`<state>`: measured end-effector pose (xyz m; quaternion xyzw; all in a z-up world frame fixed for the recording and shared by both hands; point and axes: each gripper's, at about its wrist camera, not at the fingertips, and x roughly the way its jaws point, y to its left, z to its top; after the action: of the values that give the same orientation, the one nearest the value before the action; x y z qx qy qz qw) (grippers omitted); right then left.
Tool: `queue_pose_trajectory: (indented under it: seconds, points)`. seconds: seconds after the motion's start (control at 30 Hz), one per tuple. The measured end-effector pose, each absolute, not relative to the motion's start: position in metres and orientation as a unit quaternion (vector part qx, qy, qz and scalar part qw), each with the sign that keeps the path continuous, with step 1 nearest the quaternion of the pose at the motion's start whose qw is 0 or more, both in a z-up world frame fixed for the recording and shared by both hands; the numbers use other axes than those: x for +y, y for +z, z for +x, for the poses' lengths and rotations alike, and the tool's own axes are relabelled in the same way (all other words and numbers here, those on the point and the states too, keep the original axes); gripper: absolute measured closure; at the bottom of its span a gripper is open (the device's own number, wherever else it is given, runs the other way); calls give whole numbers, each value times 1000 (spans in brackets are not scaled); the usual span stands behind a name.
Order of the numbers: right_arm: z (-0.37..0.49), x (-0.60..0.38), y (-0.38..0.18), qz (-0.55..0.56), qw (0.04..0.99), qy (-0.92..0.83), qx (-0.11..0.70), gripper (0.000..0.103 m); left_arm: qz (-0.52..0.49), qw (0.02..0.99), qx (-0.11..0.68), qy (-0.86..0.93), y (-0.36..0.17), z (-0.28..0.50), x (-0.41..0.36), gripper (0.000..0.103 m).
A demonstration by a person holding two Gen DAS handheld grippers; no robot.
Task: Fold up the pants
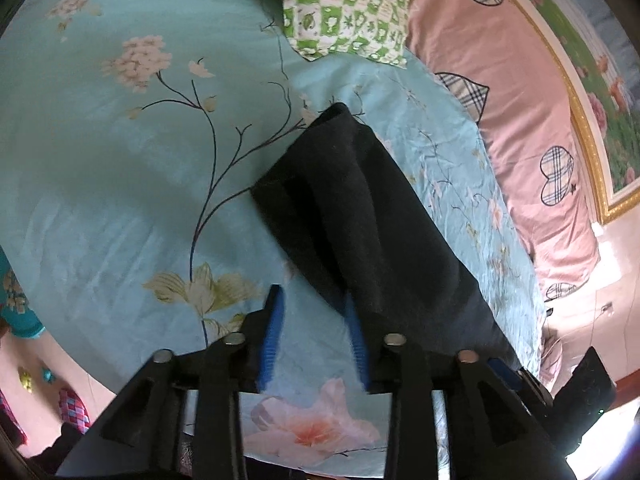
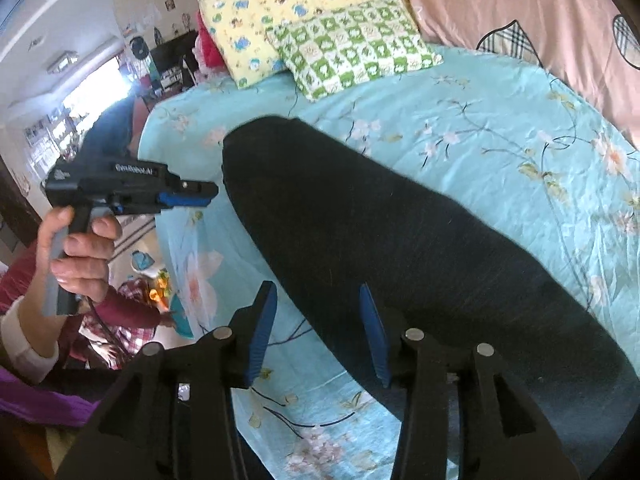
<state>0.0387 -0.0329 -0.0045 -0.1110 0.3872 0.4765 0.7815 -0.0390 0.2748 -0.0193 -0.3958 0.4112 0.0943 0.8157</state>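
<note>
Black pants (image 1: 360, 216) lie folded lengthwise on a turquoise floral bedsheet (image 1: 120, 160); in the right wrist view the pants (image 2: 380, 232) run diagonally from mid-bed toward the near right. My left gripper (image 1: 312, 320) is open, hovering above the sheet beside the pants' near left edge, holding nothing. It also shows in the right wrist view (image 2: 200, 194), held in a hand left of the pants. My right gripper (image 2: 320, 324) is open above the pants' near left edge, its right finger over the cloth.
A green checked pillow (image 1: 348, 4) and a yellow floral pillow (image 2: 280, 12) lie at the bed's head. A pink quilt (image 1: 500, 100) lines the right side by the wall. The bed edge and room floor (image 2: 132, 248) lie left.
</note>
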Motion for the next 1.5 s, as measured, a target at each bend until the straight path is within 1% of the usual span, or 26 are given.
queue_pose_trajectory:
  seconds: [0.17,0.23,0.3,0.53,0.7,0.9,1.17,1.43,1.5]
  points:
    - [52,-42,9,-88,794,467,380,58,-421,805,406,97,-19,-33,284,45]
    - [64,-47,12,-73,799,457,385,58,-430,801,404,98,-18,-29,286,43]
    - [79,-54,13,-53,805,441,394,58,-435,798,405,97,-18,-24,288,37]
    - [138,-86,11,48,816,382,431,58,-451,787,405,115,-19,-13,301,36]
    - [170,-90,8,73,815,357,450,58,-450,782,412,125,-20,-4,305,30]
    - [196,-77,4,69,809,346,470,58,-456,772,422,132,-28,4,309,30]
    - [211,-53,-22,23,783,355,510,58,-451,769,433,134,-37,10,308,30]
    - [220,-28,-39,-21,761,375,529,58,-418,783,440,136,-38,13,300,30]
    - [219,-17,-42,-45,756,379,532,58,-411,785,443,139,-37,15,299,33]
